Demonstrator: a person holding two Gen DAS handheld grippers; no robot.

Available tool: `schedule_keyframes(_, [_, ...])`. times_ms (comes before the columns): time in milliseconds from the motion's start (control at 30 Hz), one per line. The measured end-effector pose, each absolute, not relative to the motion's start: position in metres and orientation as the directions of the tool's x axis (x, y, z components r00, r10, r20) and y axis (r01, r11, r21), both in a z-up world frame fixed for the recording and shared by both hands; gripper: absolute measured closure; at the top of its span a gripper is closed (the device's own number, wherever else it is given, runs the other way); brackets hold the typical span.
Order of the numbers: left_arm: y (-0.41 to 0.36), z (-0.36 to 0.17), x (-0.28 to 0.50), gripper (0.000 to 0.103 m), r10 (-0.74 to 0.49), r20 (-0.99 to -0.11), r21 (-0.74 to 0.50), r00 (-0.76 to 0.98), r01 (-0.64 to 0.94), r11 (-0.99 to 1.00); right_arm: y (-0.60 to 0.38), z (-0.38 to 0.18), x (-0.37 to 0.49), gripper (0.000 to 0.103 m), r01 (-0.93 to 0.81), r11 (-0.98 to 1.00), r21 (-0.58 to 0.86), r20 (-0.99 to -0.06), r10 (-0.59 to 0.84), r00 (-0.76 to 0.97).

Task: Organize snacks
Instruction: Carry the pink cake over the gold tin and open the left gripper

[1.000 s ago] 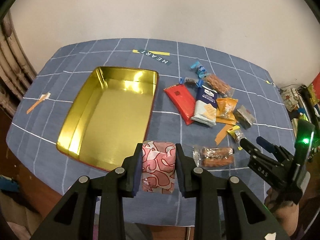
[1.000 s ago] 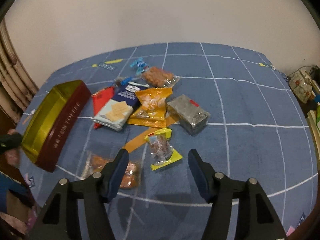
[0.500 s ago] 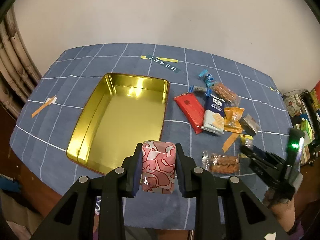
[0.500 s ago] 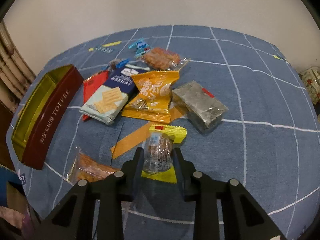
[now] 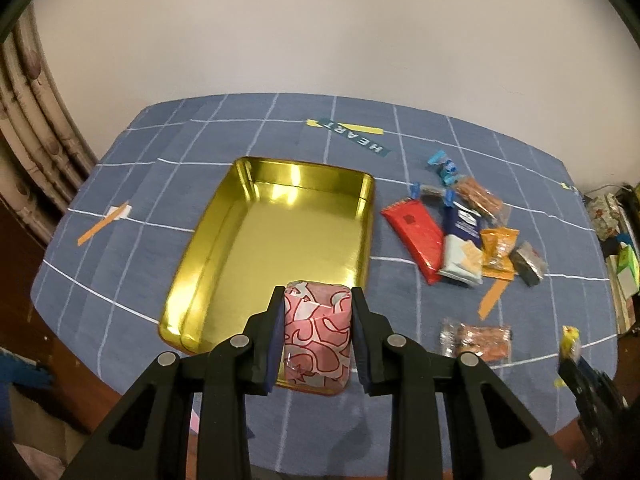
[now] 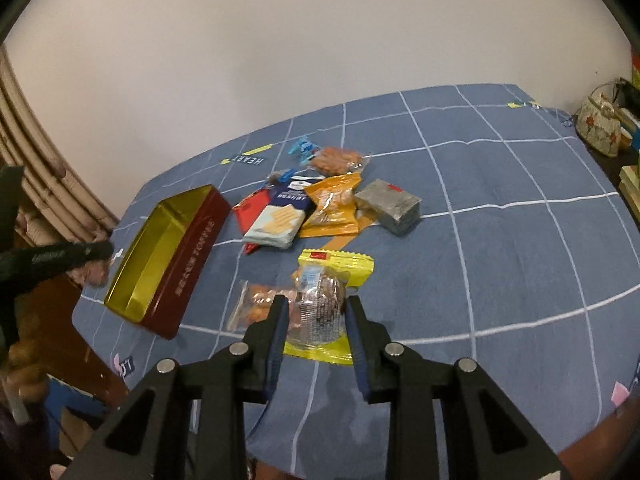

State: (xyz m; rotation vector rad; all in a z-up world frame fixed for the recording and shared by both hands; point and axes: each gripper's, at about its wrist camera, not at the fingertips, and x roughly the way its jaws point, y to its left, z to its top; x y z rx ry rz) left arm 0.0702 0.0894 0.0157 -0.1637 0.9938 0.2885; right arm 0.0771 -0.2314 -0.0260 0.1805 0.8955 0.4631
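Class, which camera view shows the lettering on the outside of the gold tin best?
The right wrist view: the tin shows its red side wall with gold lettering. The left wrist view looks into the tin, so only its gold inside shows.

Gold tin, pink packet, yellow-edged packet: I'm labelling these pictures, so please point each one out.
Gold tin point(image 5: 280, 240), left wrist view, on its bare shiny floor.
Pink packet point(image 5: 318, 332), left wrist view, on its patterned front face.
Yellow-edged packet point(image 6: 322, 308), right wrist view, on its clear middle.
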Motion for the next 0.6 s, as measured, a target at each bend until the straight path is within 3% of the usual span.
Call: schedule_keyframes(600, [0.146,-0.018,0.123,0.076,0.315,-0.825,0.201,0.469,-0.276,0.940,-0.228,-0.039,0.070,0.074,-0.324,0.888,0.327,-0.716,0.457,0.529])
